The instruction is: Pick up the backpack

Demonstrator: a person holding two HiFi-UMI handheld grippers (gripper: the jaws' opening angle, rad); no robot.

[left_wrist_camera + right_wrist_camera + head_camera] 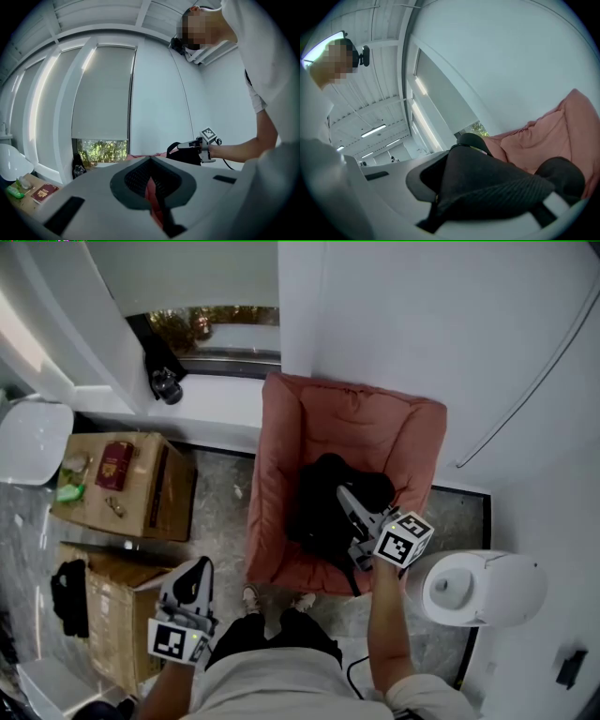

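grasp: done, right gripper [345,496] fingers clenched on backpack [322,514] | left gripper [197,570]: fingers closed, empty | left to do: probably lifting clear of armchair [279,465]

No text, label, brand or number can be read anywhere.

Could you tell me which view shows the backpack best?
The head view: the whole black backpack against the pink armchair, right gripper gripping it. The left gripper view shows it small and distant; the right gripper view, only close-up black fabric.
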